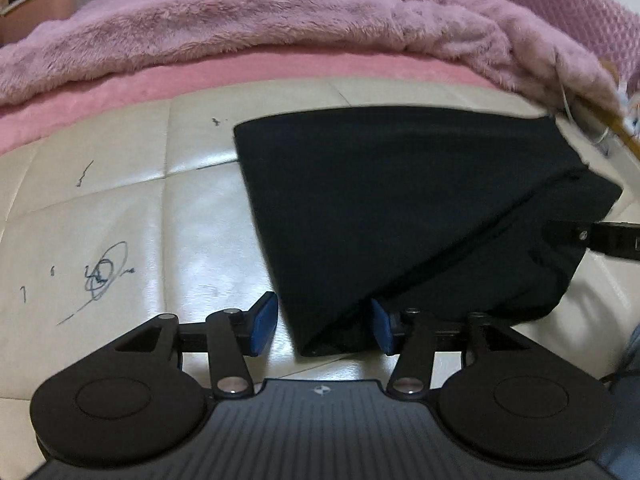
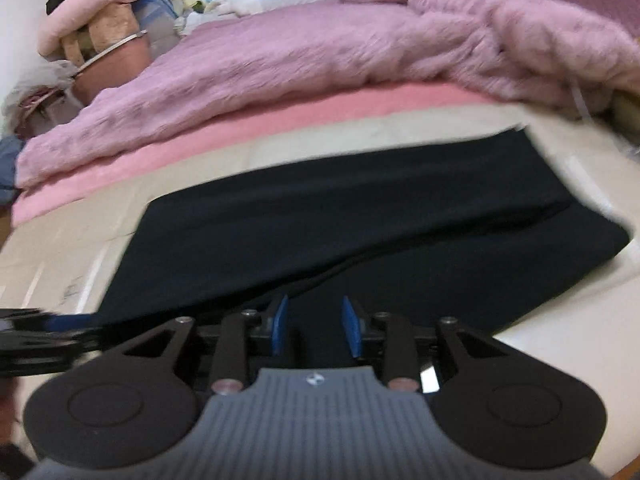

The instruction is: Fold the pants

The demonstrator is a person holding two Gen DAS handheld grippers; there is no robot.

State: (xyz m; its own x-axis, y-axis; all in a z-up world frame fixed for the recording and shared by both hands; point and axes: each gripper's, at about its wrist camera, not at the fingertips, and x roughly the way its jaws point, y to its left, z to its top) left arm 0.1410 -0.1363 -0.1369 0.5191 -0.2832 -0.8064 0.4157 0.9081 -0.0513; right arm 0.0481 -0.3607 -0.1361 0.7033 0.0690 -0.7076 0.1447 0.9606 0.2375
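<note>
Black pants [image 1: 400,208] lie folded lengthwise on a cream quilted surface [image 1: 120,208]. My left gripper [image 1: 325,326] is open, its blue pads [image 1: 264,324] straddling the near left corner of the pants. My right gripper [image 2: 316,328] is open with a narrower gap, hovering over the near edge of the pants [image 2: 360,236]. The right gripper's finger also shows in the left wrist view [image 1: 600,238] at the pants' right edge. The left gripper shows blurred at the left edge of the right wrist view [image 2: 36,336].
A fluffy pink blanket [image 1: 260,28] and a pink sheet [image 1: 200,76] lie behind the pants. Pen scribbles [image 1: 100,276] mark the cream surface at the left. Bags and clothes [image 2: 100,32] pile at the far left of the room.
</note>
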